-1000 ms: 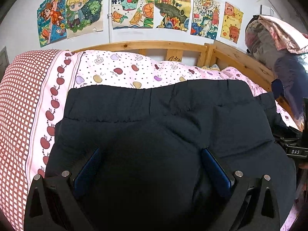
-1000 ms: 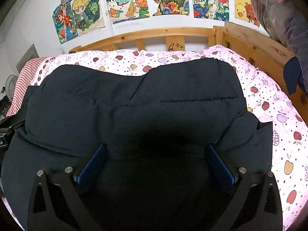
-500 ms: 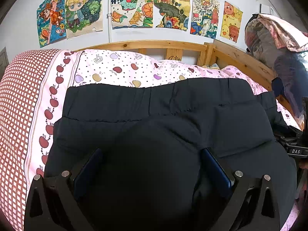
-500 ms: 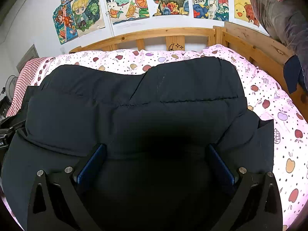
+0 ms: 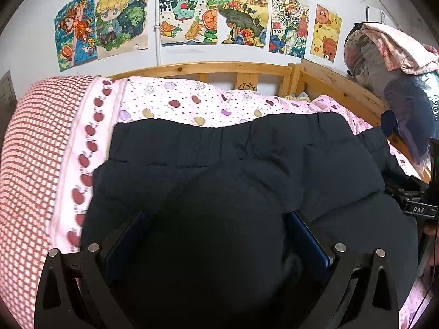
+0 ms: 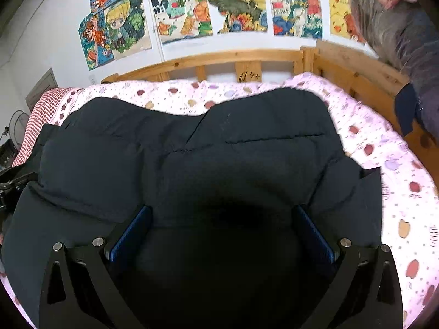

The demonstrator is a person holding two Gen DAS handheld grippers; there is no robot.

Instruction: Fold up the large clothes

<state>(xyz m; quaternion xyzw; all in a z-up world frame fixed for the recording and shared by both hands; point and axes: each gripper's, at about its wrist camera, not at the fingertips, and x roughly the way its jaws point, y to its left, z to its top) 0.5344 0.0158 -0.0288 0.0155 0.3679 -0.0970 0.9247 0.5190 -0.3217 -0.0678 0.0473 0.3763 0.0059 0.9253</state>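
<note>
Lying across the pink apple-print bed cover [image 5: 192, 104], the large black padded garment [image 5: 247, 159] fills the near half of both wrist views, its stitched hem toward the wooden bed rail [image 5: 208, 68]. A thick bunch of its fabric sits between the blue pads of the left hand-held gripper [image 5: 216, 233], whose fingers stand wide apart around it; the right hand-held gripper [image 6: 223, 227] looks the same, spread with a bulk of cloth between its pads. Whether either is truly pinching the cloth or only resting around it, I cannot tell.

The step in hand seems to be carrying the near portion over the far portion. To do it well, both grippers should travel together and level, so the fold line stays straight and the near edge lands even with the far hem.

Bare cover remains beyond the hem before the rail. On the left lies a red checked blanket [image 5: 35, 150]; on the right a heap of bedding [image 5: 384, 54] crowds the corner.
</note>
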